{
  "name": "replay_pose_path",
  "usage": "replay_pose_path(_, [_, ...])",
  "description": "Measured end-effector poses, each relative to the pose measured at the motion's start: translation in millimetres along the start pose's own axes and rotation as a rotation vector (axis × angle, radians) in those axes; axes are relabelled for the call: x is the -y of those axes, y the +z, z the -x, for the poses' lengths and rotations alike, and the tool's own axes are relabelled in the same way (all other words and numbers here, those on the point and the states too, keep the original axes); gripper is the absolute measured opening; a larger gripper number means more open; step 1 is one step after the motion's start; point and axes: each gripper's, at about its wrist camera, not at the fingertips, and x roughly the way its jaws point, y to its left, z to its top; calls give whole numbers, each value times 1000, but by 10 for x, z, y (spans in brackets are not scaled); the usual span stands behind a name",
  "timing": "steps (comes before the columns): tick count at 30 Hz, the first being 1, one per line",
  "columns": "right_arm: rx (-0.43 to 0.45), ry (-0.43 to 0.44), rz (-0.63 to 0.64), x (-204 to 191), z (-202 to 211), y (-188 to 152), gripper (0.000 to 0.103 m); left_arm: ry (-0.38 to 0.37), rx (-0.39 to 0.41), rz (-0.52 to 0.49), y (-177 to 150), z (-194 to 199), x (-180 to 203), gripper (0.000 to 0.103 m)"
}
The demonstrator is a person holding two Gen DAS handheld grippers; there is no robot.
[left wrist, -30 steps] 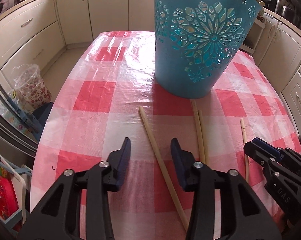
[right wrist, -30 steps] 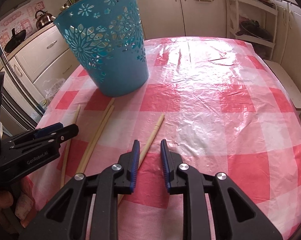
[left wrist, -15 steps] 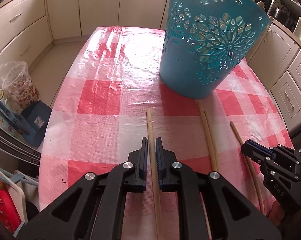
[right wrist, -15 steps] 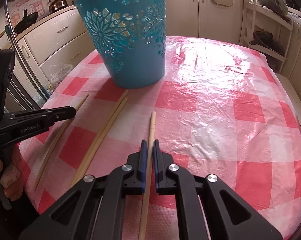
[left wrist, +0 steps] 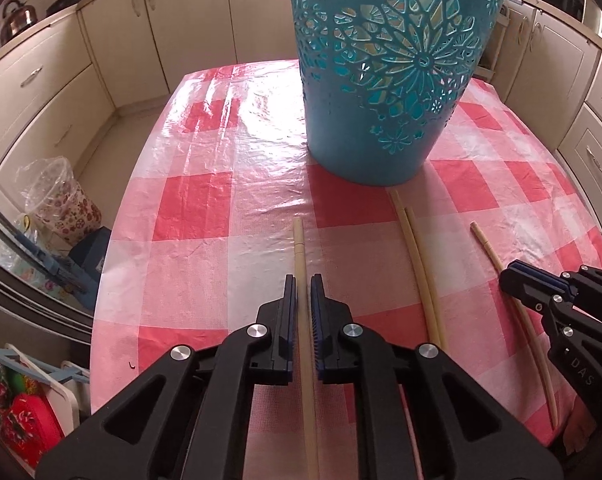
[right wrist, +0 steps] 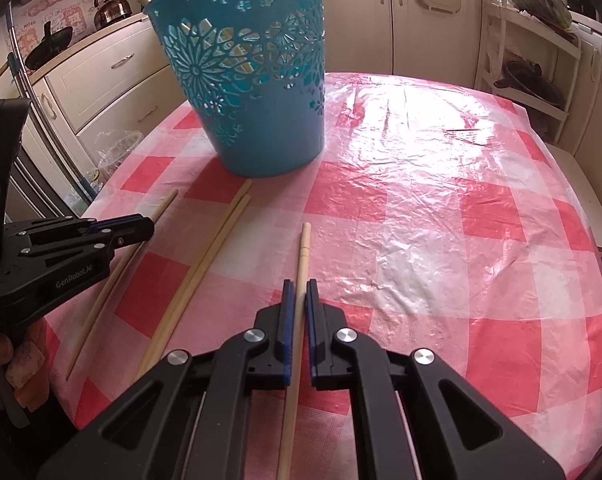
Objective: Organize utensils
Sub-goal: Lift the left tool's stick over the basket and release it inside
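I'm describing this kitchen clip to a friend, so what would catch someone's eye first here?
The tall blue cut-out basket stands at the middle of the red-and-white checked tablecloth. In front of it lie four pale chopsticks: the left tongs are shut on the left chopstick, the right tongs on the right chopstick, and a loose pair lies between.

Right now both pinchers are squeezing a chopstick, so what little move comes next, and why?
Probably lift both a little off the tablecloth. The left gripper is shut on its chopstick, and the right gripper is shut on its chopstick, yet both sticks look flat on the cloth. The blue basket stands tall just beyond, so they must rise before going in.
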Motion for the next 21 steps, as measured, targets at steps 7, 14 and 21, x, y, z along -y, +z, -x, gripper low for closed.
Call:
replay_pose_path(7, [19,-29,25,-47,-7,-26,6,2,33,-33,-51,78,63,5])
replay_pose_path(14, [29,-42,34,-60,-8,-40,6,-11,84,-35,-117,358,90,5])
replay_pose_path(21, [35,-55,39,-87,-6,-53,6,-22,147,-44,-149,685,85,5])
